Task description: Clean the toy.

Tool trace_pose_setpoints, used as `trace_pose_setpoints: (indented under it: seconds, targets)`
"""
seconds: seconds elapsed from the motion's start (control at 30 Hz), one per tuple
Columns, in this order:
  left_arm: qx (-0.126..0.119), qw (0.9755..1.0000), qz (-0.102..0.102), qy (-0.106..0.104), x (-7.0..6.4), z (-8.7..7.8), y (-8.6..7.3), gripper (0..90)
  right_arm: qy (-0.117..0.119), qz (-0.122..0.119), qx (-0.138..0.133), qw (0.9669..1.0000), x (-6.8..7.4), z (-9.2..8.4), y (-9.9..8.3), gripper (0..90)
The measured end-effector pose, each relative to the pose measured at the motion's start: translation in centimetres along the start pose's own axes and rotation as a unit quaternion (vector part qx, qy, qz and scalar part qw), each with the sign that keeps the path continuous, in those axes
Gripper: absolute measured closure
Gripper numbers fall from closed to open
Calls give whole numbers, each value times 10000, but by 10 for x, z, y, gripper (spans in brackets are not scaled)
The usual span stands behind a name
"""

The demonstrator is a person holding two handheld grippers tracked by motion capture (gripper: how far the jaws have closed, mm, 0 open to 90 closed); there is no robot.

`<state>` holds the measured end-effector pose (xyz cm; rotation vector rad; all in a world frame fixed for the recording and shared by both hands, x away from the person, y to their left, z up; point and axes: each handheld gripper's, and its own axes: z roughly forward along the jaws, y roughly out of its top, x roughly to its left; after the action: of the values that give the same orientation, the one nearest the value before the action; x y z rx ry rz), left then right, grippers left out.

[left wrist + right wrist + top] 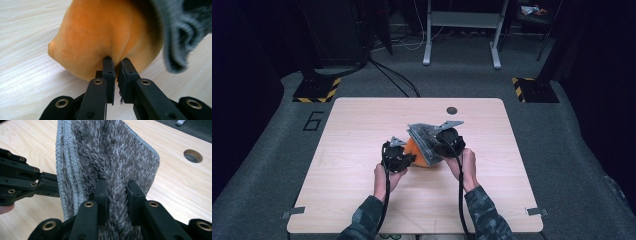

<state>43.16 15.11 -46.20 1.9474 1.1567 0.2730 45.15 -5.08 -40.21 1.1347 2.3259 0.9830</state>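
Note:
An orange soft cloth (pixel 416 154) lies bunched at the middle of the wooden table (pixel 357 200), and a folded grey shaggy cloth (pixel 424 134) is lifted against its right side. My left gripper (pixel 404 156) is shut on a pinch of the orange cloth (pixel 100 37), jaws almost together (pixel 116 61). The grey cloth's edge (pixel 180 32) hangs at the right of that view. My right gripper (pixel 447 142) is shut on the grey cloth (pixel 107 150), pile bulging between its jaws (pixel 117 185). The left gripper (pixel 48 185) reaches in behind the grey cloth's stitched edge.
A round cable hole (pixel 452 110) sits near the table's far edge, also the cable hole (pixel 192 155) beyond the grey cloth. Grey carpet surrounds the table. Yellow-black striped bases (pixel 317 91) and white desk legs (pixel 428 50) stand on the floor behind.

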Motion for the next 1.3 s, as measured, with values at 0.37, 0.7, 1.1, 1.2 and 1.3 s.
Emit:
trace_pose_setpoints:
  seconds: [0.37,0.7,1.1,1.2,1.3]
  targets:
    - [35,10000,54,53,4,1,0,843,-67,325,169,9993,-17,11,-16,741]
    - [80,9999,21,58,7,3,-3,844,-101,810,554,9951,-43,31,-44,741]
    - [62,9999,-11,82,9,3,-4,844,-45,1030,1037,9893,-52,56,-57,742]
    - [77,10000,-1,53,10,3,-4,844,-82,1062,1127,9879,-52,61,-58,741]
    - [73,10000,3,65,10,2,-4,844,-119,985,1269,9869,-52,71,-62,741]
